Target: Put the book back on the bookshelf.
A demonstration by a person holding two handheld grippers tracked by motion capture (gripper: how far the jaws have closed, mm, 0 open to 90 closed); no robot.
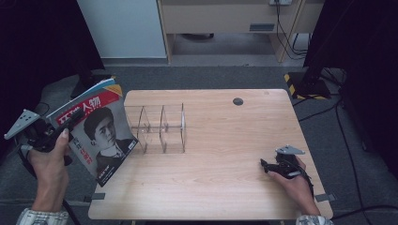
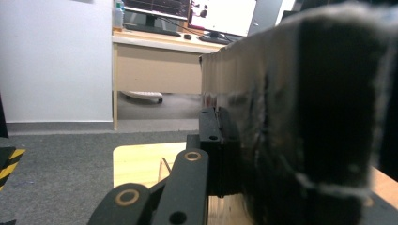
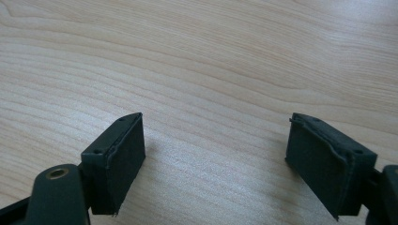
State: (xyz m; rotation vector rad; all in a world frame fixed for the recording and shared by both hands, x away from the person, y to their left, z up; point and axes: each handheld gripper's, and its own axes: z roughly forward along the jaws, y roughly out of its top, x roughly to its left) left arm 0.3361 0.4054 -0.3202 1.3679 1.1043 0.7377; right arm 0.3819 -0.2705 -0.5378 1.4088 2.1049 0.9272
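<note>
High view: a magazine is held up in the air, next to a clear rack.

The magazine [image 1: 96, 129], with a red top and a face on its cover, is tilted at the left edge of the wooden table [image 1: 220, 178], with its low corner just over the table. The left gripper [image 1: 69, 123] has its jaws pinched tight on the magazine's edge. The clear rack [image 1: 157, 127] stands just beside it, and its slots look empty. So I think the magazine is picked up but not yet put in a slot. The right gripper [image 3: 216, 159] rests low over bare wood, well apart from the rack, with its jaws wide apart and nothing between them.
</note>
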